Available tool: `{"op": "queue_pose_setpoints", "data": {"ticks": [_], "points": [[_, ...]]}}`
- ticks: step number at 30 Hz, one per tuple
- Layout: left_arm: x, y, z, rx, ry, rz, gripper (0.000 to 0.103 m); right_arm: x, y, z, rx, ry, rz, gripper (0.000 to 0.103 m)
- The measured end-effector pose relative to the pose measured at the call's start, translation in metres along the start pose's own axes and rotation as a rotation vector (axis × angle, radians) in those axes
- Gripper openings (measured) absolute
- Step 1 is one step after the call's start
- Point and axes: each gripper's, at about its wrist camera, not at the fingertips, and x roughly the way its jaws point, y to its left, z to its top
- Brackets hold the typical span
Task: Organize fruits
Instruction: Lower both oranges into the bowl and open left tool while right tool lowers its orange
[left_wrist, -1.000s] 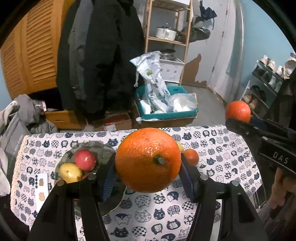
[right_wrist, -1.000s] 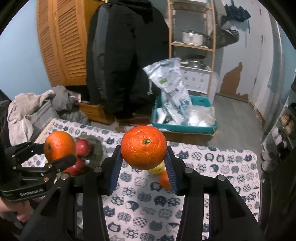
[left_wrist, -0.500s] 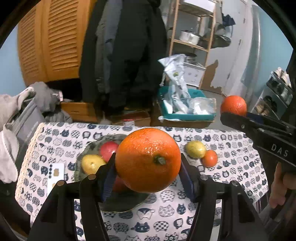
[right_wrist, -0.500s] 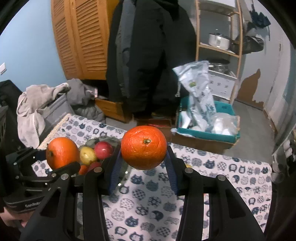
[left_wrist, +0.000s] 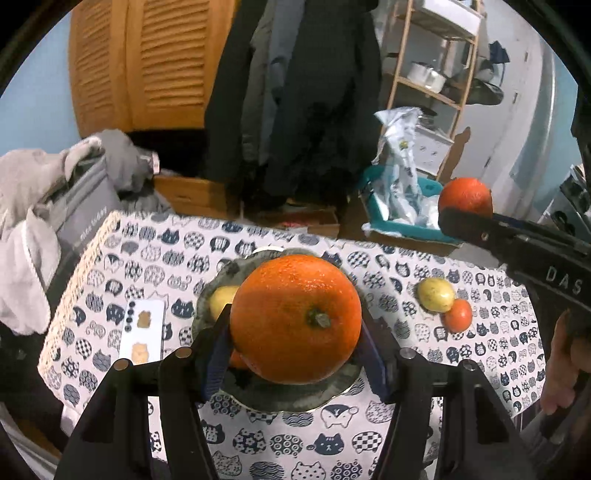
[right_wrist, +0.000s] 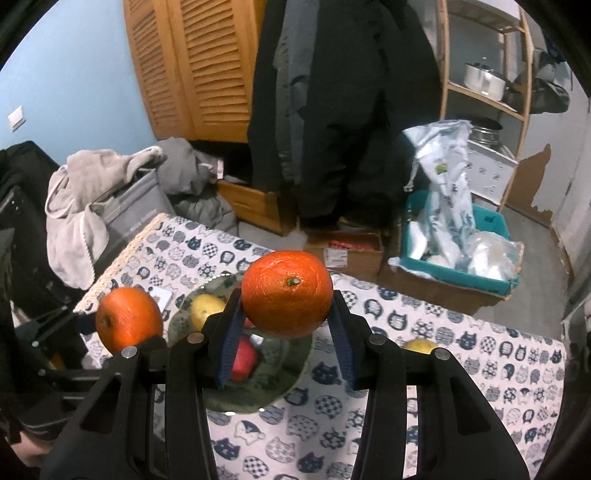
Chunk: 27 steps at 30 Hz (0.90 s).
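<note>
My left gripper (left_wrist: 295, 350) is shut on a large orange (left_wrist: 295, 317) and holds it above a dark plate (left_wrist: 288, 395) on the cat-print tablecloth. A yellow fruit (left_wrist: 221, 300) lies on the plate behind the orange. My right gripper (right_wrist: 286, 332) is shut on a second orange (right_wrist: 287, 293), also above the plate (right_wrist: 258, 395), which holds a red apple (right_wrist: 244, 360) and a yellow fruit (right_wrist: 207, 309). The right gripper's orange (left_wrist: 465, 195) shows at the right of the left wrist view. The left gripper's orange (right_wrist: 128, 319) shows at the left of the right wrist view.
A yellow fruit (left_wrist: 436, 294) and a small orange fruit (left_wrist: 458, 314) lie on the cloth right of the plate. A white card (left_wrist: 142, 332) lies left of it. Behind the table are a clothes pile (right_wrist: 96, 206), hanging coats, a teal crate (right_wrist: 458, 258) and a shelf.
Both grippers, each still holding its orange, have moved left, and both now hang over the plate. The loose fruits now sit further right in the left wrist view.
</note>
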Motion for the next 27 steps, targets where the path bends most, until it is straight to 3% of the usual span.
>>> {"op": "queue_pose_setpoints", "data": {"ticks": [13,19,27], "points": [[0.063,0.033,-0.033,-0.043,0.171,0.024,0.064,0.064,0.013,-0.015,0.002,0.116,0.017,0.044],[0.086,0.035,-0.048,-0.05,0.246,0.028,0.064,0.099,0.004,-0.036,0.03,0.207,0.017,0.044],[0.11,0.032,-0.06,-0.043,0.31,0.034,0.064,0.119,0.001,-0.054,0.022,0.263,0.008,0.044]]}}
